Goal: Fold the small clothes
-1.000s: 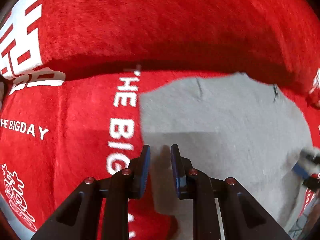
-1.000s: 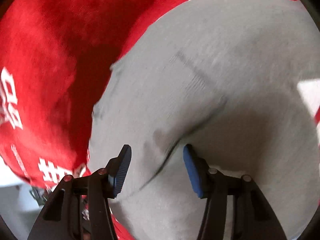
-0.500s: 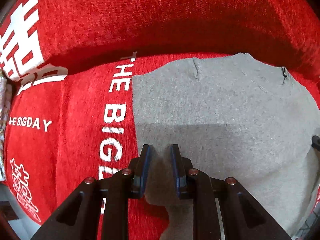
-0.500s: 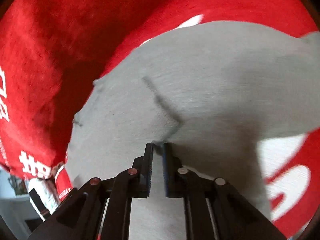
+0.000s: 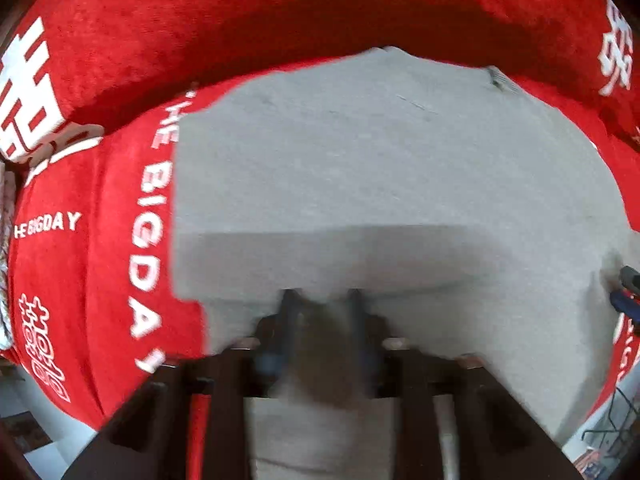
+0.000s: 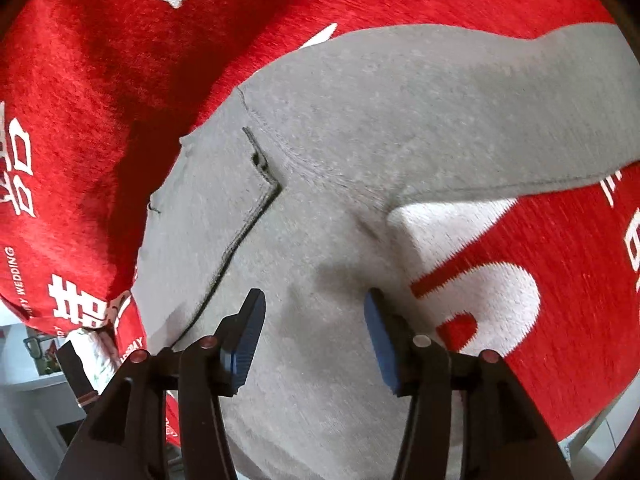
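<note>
A small grey garment (image 5: 380, 168) lies spread on a red cloth with white lettering (image 5: 100, 240). In the left wrist view my left gripper (image 5: 322, 308) is blurred, its jaws a little apart with a raised fold of the grey fabric draped over the tips. In the right wrist view the grey garment (image 6: 340, 152) shows a sleeve stretching right and a dark seam line. My right gripper (image 6: 314, 320) is open and empty just above the garment's body.
The red cloth (image 6: 100, 60) rises in a thick fold behind the garment. A white furniture edge and clutter (image 6: 36, 360) show at the lower left of the right wrist view. The other gripper's blue tip (image 5: 626, 300) shows at the far right.
My right gripper was shut on the garment half a second ago and has opened, letting it go. The left view has moved and blurred, with grey fabric now lifted over its fingertips.
</note>
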Action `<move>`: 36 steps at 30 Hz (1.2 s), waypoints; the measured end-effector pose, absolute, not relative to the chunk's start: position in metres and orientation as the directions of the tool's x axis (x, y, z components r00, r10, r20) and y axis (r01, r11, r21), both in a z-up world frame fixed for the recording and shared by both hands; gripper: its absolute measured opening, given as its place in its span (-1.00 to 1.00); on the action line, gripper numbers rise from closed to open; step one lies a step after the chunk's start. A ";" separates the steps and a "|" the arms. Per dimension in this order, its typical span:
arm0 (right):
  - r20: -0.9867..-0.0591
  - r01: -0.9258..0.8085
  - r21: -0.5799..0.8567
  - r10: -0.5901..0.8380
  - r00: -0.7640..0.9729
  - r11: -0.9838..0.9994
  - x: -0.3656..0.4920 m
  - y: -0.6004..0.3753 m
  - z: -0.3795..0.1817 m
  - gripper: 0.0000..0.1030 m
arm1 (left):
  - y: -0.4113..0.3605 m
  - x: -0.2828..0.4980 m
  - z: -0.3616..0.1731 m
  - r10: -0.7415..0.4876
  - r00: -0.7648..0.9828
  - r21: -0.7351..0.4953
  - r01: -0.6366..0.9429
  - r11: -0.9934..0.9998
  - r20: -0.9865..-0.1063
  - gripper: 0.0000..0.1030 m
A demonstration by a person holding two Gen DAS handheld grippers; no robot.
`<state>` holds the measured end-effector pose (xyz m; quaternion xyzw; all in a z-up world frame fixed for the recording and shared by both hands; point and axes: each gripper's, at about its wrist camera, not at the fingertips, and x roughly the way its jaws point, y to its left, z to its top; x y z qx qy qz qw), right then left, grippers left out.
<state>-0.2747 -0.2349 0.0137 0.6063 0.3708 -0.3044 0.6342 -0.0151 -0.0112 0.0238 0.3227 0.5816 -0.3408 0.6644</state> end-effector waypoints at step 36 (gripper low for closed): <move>-0.589 0.361 0.780 -0.403 0.701 -0.512 -0.529 -0.321 -0.041 0.34 | -0.121 -0.168 0.019 -0.091 0.023 -0.017 0.908 0.419 -0.996 0.97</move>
